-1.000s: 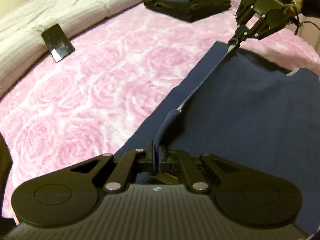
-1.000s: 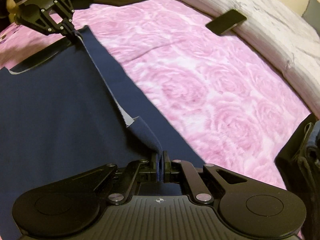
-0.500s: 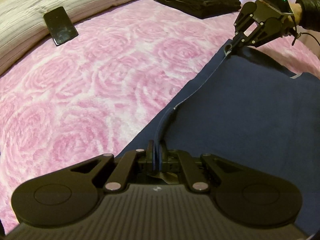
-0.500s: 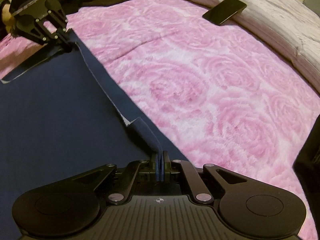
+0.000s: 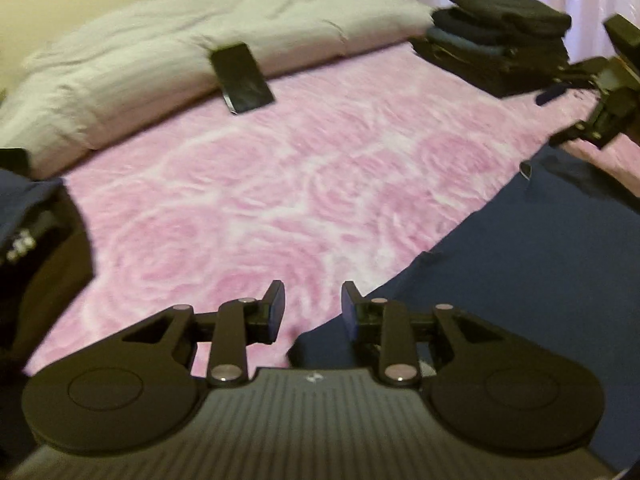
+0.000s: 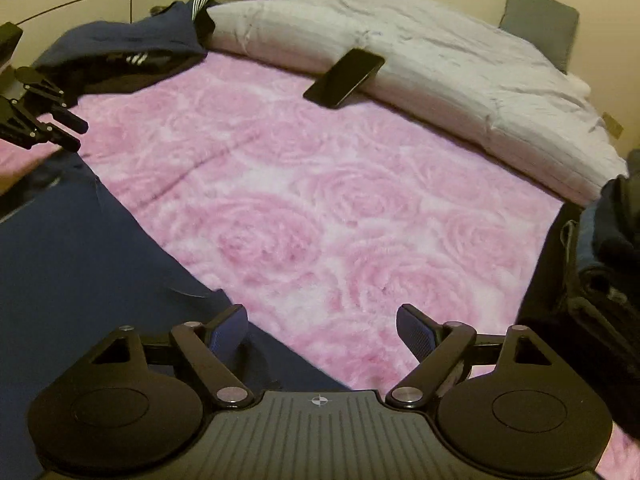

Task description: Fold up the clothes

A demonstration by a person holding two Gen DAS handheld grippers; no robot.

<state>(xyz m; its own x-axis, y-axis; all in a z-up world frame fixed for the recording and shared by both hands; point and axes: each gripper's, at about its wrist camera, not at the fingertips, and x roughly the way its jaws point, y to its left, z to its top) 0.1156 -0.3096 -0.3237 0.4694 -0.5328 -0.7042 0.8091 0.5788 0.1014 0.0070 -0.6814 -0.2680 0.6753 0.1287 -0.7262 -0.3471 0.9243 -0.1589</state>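
A navy garment (image 5: 540, 280) lies flat on the pink rose blanket (image 5: 280, 180), its long edge running diagonally. My left gripper (image 5: 313, 312) hangs just above that edge with its jaws opening; nothing is between the pads, and the cloth's corner lies under the right finger. In the right wrist view the same garment (image 6: 80, 260) fills the lower left. My right gripper (image 6: 322, 320) is opening wide over the garment's edge and holds nothing. Each gripper shows in the other's view: the right one (image 5: 592, 128) blurred at the far right, the left one (image 6: 72, 134) at the far left.
A black phone (image 5: 242, 78) (image 6: 344, 78) leans on the grey duvet (image 5: 160, 60) (image 6: 440, 60) at the back. A stack of folded dark clothes (image 5: 500, 52) (image 6: 600, 260) sits at one side. A heap of unfolded dark clothes (image 6: 120, 52) (image 5: 36, 240) lies at the other.
Both grippers were shut on the navy garment's folded edge, stretched between them. Both have let it go and opened, the edge now lies flat, and both views have tilted up.
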